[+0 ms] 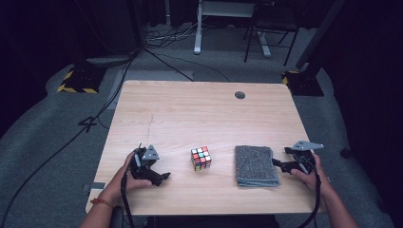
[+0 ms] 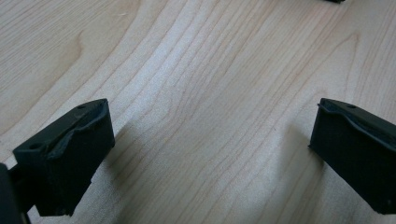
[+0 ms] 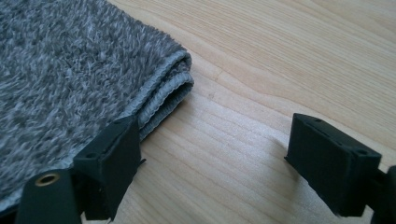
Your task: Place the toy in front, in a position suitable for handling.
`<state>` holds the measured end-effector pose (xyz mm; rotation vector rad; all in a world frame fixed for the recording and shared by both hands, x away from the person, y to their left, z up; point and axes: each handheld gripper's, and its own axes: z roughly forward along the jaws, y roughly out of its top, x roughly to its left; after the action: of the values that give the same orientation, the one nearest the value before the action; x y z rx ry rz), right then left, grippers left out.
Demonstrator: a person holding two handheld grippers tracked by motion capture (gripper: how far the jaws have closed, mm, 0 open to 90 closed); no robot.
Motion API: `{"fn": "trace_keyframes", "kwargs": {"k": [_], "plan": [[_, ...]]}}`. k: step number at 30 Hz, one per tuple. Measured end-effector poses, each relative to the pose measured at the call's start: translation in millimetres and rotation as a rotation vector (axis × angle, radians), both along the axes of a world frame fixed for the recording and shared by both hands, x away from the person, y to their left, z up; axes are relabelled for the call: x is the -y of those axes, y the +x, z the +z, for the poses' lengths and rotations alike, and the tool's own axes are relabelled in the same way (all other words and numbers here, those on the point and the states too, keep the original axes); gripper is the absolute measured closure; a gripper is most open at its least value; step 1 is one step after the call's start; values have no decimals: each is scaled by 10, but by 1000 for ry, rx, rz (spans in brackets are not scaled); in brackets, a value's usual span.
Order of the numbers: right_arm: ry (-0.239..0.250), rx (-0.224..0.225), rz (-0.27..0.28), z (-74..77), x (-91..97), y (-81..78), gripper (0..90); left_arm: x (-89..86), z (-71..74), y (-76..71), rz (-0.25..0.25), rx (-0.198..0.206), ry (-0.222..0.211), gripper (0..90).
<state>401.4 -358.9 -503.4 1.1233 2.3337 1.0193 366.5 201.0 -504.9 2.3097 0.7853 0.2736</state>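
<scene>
High view overhead, gripper views skim table (image 1: pixel 199 109)

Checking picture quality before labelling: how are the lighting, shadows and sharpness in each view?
High view: light wooden table lit, surroundings dark. Left gripper view: wood grain sharp, soft shadows beside black left gripper, open. Right gripper view: folded grey fuzzy cloth crisp, right gripper, open, slightly soft.

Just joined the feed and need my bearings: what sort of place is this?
Probably a lab or recording studio, not a home: a bare wooden table on grey carpet, black stands with hazard-striped bases, and loose cables across the floor behind it.
</scene>
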Motion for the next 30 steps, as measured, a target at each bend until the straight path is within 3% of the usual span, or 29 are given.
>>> {"fn": "trace_keyframes", "kwargs": {"k": [13, 14, 15, 18, 19, 20, 22, 23, 26, 30], "plan": [[-4, -4, -5, 5, -9, 6, 169, 15, 1, -3, 17, 1, 0, 2], [-44, -9, -6, 48, -23, -3, 209, 16, 1, -3, 17, -1, 1, 2], [-53, 9, 0, 66, -27, -19, 232, 17, 1, -2, 16, 0, 1, 3], [14, 62, 56, 219, -54, -98, 239, 24, 0, -3, 13, 0, 0, 2], [14, 62, 56, 219, -54, -98, 239, 24, 0, -3, 13, 0, 0, 2], [23, 97, 112, 358, -146, -171, 251, 33, -1, -8, 12, 1, -3, 2], [26, 111, 127, 396, -185, -196, 257, 36, -1, -8, 12, 1, -2, 2], [1, 135, 183, 477, -312, -259, 275, 47, -1, -11, 10, 0, -2, 2], [6, 133, 241, 502, -450, -306, 293, 70, 0, -13, 5, 1, -2, 2], [-27, 115, 313, 463, -656, -347, 318, 102, -1, -14, 1, -1, -2, 2]]}}
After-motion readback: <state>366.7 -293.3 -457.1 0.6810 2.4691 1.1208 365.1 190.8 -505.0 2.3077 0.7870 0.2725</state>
